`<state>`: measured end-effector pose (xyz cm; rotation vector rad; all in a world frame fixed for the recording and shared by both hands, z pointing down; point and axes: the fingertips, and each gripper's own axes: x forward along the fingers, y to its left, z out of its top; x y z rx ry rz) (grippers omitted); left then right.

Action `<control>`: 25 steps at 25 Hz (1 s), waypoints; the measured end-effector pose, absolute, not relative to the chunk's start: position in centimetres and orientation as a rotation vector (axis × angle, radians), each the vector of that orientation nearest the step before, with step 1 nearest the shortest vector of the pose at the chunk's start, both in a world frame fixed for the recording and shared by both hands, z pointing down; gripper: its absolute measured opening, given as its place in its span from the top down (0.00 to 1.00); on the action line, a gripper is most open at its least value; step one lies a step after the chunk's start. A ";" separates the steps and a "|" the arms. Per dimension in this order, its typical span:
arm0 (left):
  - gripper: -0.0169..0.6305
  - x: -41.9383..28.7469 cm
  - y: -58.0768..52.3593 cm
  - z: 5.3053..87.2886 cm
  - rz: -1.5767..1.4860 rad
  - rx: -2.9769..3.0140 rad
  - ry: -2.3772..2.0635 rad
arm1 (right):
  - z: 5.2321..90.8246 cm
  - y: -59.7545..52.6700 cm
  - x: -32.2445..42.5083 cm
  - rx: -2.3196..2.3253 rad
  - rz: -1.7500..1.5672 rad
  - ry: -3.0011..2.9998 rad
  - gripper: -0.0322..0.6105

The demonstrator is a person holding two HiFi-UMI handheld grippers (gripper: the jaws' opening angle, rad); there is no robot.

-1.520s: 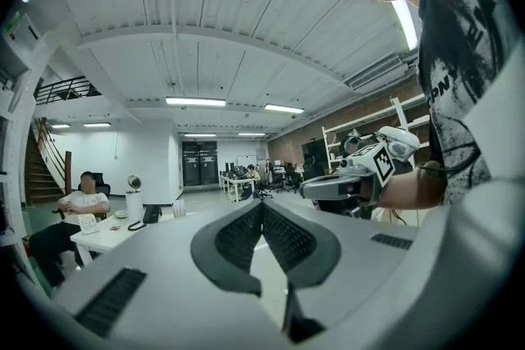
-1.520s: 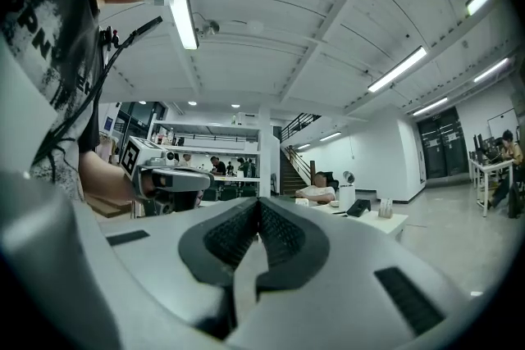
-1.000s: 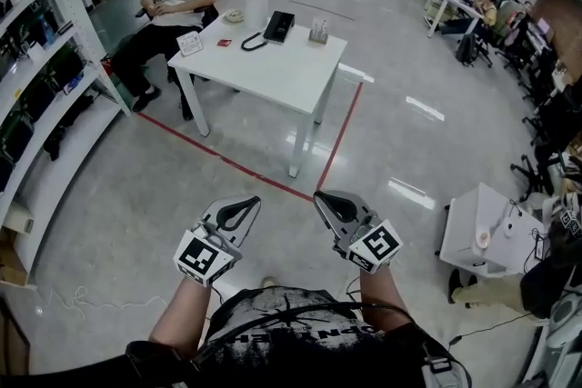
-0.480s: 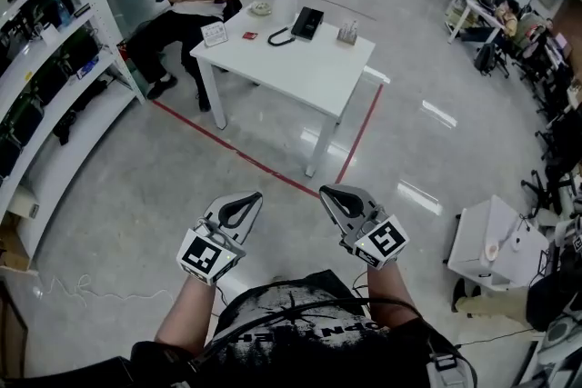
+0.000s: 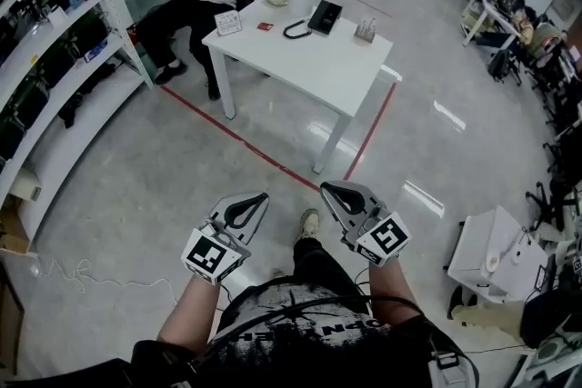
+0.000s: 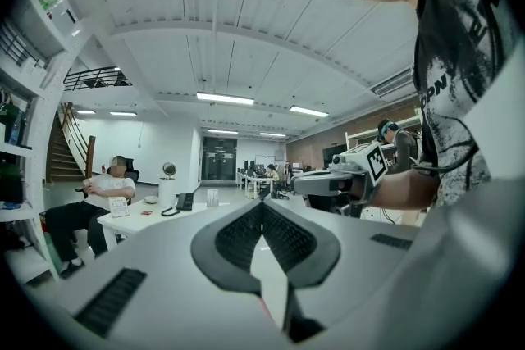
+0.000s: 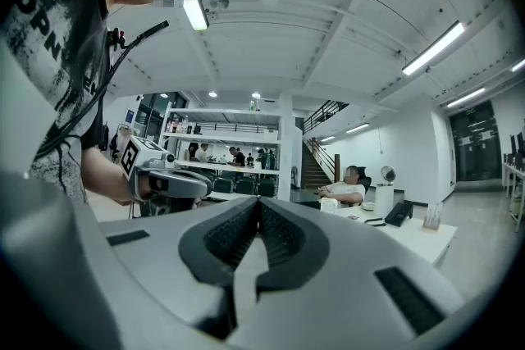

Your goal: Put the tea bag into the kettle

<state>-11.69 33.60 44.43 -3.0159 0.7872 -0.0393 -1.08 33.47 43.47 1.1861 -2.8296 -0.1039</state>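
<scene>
Mutually, left gripper [image 6: 262,207] and right gripper [image 7: 258,205] film each other, jaws pressed together.

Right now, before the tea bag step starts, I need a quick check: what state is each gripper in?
Left gripper: closed, jaws together, holding nothing.
Right gripper: closed, jaws together, holding nothing.
</scene>
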 end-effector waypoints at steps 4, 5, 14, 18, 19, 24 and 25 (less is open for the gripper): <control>0.95 -11.7 31.5 44.7 -0.033 -3.006 0.842 | 43.7 30.6 -1.2 1.137 -0.102 -2.857 0.93; 0.95 -11.7 30.9 44.7 -0.035 -3.005 0.858 | 43.7 29.8 -1.3 1.124 -0.103 -2.864 0.93; 0.95 -10.5 23.9 44.8 -0.077 -2.983 0.977 | 43.5 22.1 -0.3 1.014 -0.087 -2.919 0.93; 0.95 -8.9 20.5 44.4 -0.099 -2.970 1.006 | 42.8 18.3 1.1 0.975 -0.089 -2.938 0.93; 0.95 -8.6 19.4 44.4 -0.110 -2.963 1.016 | 42.6 17.2 1.4 0.966 -0.092 -2.942 0.93; 0.95 -6.7 14.3 44.0 -0.120 -2.937 1.060 | 42.1 12.0 3.4 0.916 -0.095 -2.957 0.93; 0.95 -6.2 13.3 43.9 -0.118 -2.936 1.071 | 42.2 11.1 3.9 0.906 -0.092 -2.961 0.93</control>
